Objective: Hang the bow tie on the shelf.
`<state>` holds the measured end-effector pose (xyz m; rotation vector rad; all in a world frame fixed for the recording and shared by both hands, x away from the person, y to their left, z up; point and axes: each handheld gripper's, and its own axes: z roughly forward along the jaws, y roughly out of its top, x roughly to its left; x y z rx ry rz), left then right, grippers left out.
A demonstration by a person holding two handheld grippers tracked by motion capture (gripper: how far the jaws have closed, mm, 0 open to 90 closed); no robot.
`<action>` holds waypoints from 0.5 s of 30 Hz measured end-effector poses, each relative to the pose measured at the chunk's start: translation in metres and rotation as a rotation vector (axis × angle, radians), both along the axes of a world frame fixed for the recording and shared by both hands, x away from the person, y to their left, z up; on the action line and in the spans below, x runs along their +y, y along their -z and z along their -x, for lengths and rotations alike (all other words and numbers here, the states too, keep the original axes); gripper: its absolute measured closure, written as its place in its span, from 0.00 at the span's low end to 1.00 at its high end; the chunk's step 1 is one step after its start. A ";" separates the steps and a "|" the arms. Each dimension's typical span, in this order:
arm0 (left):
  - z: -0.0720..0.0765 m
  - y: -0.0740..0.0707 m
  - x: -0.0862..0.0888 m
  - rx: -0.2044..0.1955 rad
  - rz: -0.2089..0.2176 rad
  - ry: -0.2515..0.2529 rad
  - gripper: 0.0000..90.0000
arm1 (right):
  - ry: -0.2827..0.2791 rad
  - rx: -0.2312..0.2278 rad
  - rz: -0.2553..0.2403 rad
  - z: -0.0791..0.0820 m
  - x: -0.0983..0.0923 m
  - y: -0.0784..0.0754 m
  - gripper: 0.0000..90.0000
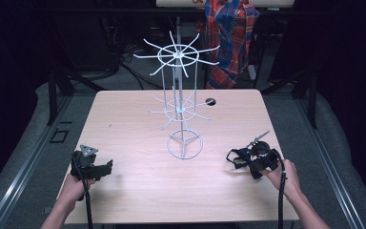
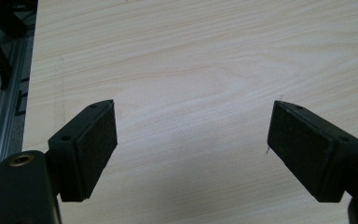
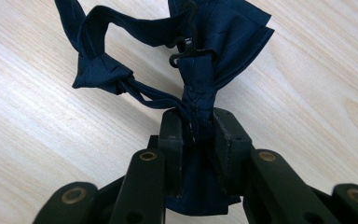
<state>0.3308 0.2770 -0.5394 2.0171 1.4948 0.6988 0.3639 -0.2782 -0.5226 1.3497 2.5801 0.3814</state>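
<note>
Two fingers of the right gripper point(image 3: 198, 135) are clamped on the bow tie's point(image 3: 200, 84) knot, low over the worktop point(image 1: 138, 191) — lift it smoothly toward the rack point(image 1: 180, 107), strap hanging free — while the left gripper's point(image 2: 191, 140) fingers stand apart, empty.

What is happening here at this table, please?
A person sits at a wooden table with a tool in each hand. The right tool is shut on a dark blue bow tie, pinching it at the middle, low over the table near its right edge. The left tool is open with nothing between its jaws, resting near the left edge. A white wire rack with hooks stands in the middle, with nothing hanging on it.
</note>
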 end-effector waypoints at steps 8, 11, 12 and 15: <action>0.000 0.000 0.000 -0.002 -0.001 0.000 0.18 | 0.007 -0.022 -0.045 0.002 -0.001 -0.008 0.83; 0.000 0.000 0.000 0.000 -0.001 0.000 0.18 | 0.002 -0.012 -0.066 0.002 0.000 -0.010 0.83; 0.000 0.000 0.000 0.000 -0.001 -0.001 0.18 | 0.005 -0.010 -0.088 0.002 0.000 -0.011 0.83; 0.000 0.000 0.000 0.000 -0.002 -0.001 0.18 | 0.010 -0.032 -0.119 0.004 0.003 -0.013 0.83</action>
